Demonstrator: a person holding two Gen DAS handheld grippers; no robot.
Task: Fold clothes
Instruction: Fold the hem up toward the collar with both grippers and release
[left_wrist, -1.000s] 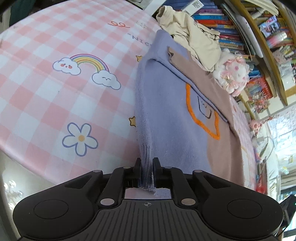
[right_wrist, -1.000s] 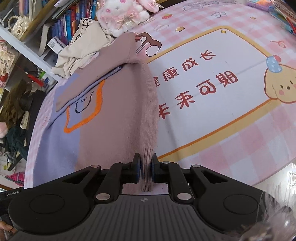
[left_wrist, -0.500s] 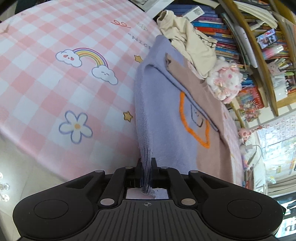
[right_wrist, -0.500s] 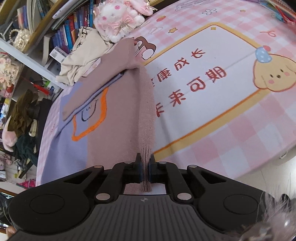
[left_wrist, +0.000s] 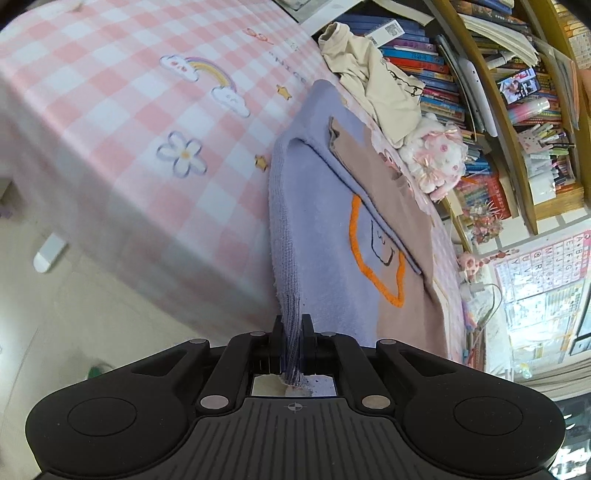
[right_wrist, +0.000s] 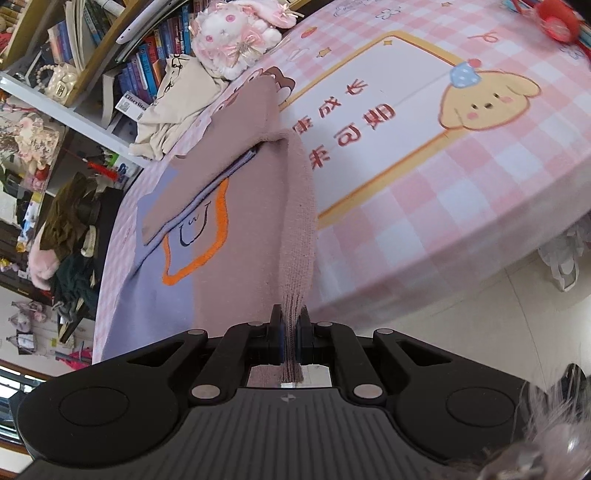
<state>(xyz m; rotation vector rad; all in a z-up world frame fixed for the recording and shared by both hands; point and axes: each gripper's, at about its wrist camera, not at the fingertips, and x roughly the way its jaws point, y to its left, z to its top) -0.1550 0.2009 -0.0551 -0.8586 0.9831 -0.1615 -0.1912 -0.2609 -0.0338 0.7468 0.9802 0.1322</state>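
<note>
A knit sweater, half lilac and half dusty pink with an orange-outlined motif, lies across the pink checked tablecloth. In the left wrist view its lilac side (left_wrist: 325, 236) runs down to my left gripper (left_wrist: 292, 325), which is shut on the ribbed lilac hem corner. In the right wrist view the pink side (right_wrist: 255, 221) runs down to my right gripper (right_wrist: 290, 321), shut on the ribbed pink hem corner. Both corners hang beyond the table's near edge, and the sweater is stretched toward me. A folded sleeve lies across its chest.
A crumpled cream garment (left_wrist: 373, 85) and a pink plush toy (left_wrist: 437, 155) sit at the table's far edge against a bookshelf (left_wrist: 480, 74). The tablecloth (right_wrist: 461, 177) drops off to pale floor (right_wrist: 461, 317) near me. Dark clothes (right_wrist: 70, 236) are piled at the left.
Both grippers have pulled back toward me over the table's edge, dragging the sweater's hem with them. The floor now shows below the tablecloth in both views.
</note>
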